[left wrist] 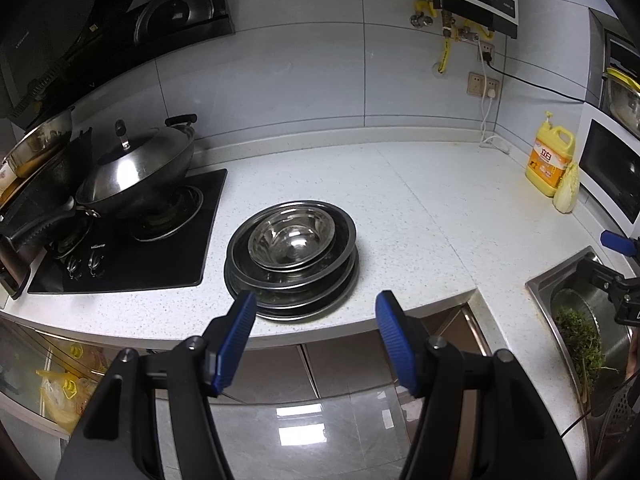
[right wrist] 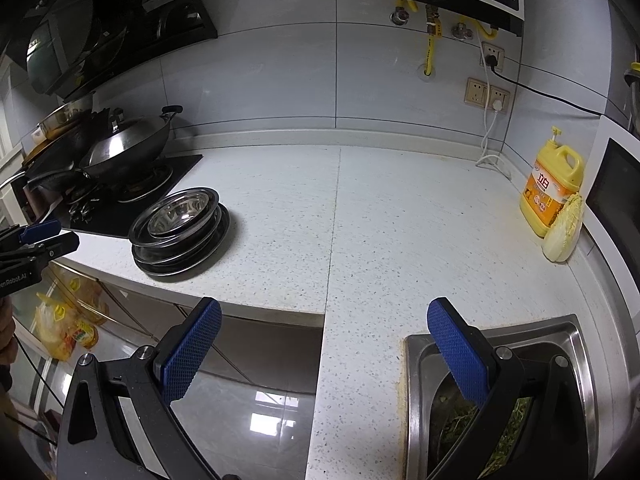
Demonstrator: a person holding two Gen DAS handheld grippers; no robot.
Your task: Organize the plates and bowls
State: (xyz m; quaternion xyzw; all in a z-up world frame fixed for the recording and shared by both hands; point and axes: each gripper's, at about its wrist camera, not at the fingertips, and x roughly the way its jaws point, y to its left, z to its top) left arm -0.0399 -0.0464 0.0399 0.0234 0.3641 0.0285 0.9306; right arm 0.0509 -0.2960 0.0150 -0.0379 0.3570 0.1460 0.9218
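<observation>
A steel bowl (left wrist: 291, 243) sits nested on a stack of steel plates (left wrist: 292, 294) on the white counter (left wrist: 420, 208), near its front edge beside the stove. My left gripper (left wrist: 316, 306) is open and empty, just in front of and slightly below the stack. The stack (right wrist: 182, 250) with the bowl (right wrist: 180, 210) shows at the left in the right wrist view. My right gripper (right wrist: 324, 316) is open and empty, held off the counter's front edge, far right of the stack. The left gripper's fingers (right wrist: 40, 229) show at that view's left edge.
A lidded wok (left wrist: 136, 172) sits on the black stove (left wrist: 120, 252) left of the stack. A sink (right wrist: 496, 392) with greens lies at the right. A yellow detergent jug (right wrist: 554, 188) and a cabbage (right wrist: 564, 228) stand by a microwave (left wrist: 612, 168).
</observation>
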